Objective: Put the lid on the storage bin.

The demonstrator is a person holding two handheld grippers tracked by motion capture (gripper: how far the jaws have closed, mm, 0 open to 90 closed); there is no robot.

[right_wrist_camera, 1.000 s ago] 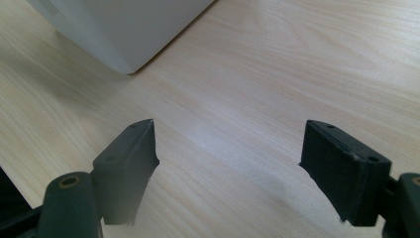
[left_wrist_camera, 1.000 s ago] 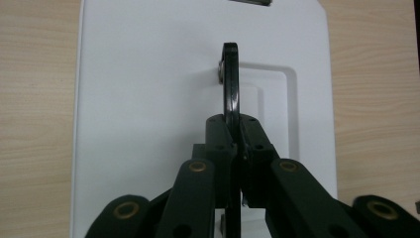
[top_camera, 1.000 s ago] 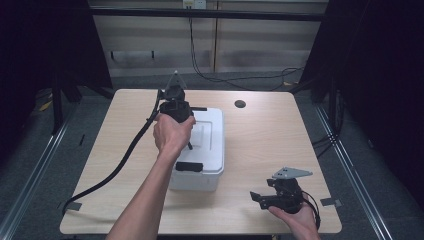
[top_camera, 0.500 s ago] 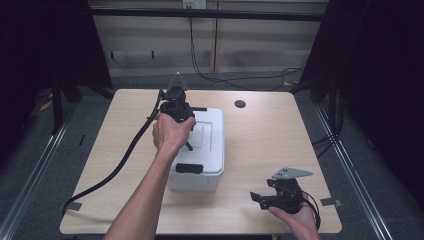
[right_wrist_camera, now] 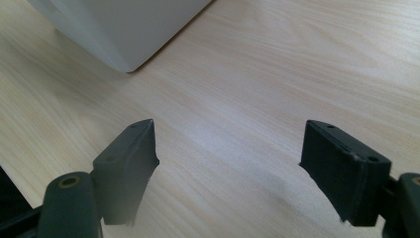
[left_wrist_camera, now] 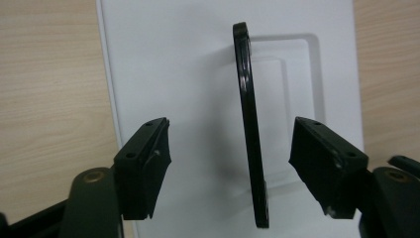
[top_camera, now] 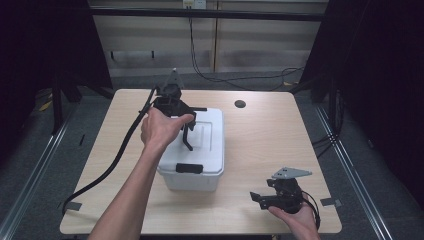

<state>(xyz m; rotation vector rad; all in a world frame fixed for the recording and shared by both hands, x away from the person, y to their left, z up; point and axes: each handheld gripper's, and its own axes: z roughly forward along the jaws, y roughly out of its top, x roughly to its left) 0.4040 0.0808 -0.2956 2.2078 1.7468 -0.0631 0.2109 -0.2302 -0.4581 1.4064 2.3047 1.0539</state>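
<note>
High view overhead, gripper views close (both show box (top_camera: 192, 150))

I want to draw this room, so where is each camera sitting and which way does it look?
High view: above the table's near edge, looking forward and down; both forearms, left tool and right tool show.
Left gripper view: on the left tool, looking down at the white box and its raised black handle between open jaws that have just been opening.
Right gripper view: on the right tool, looking at bare wood.
Shared: the white box.
</note>
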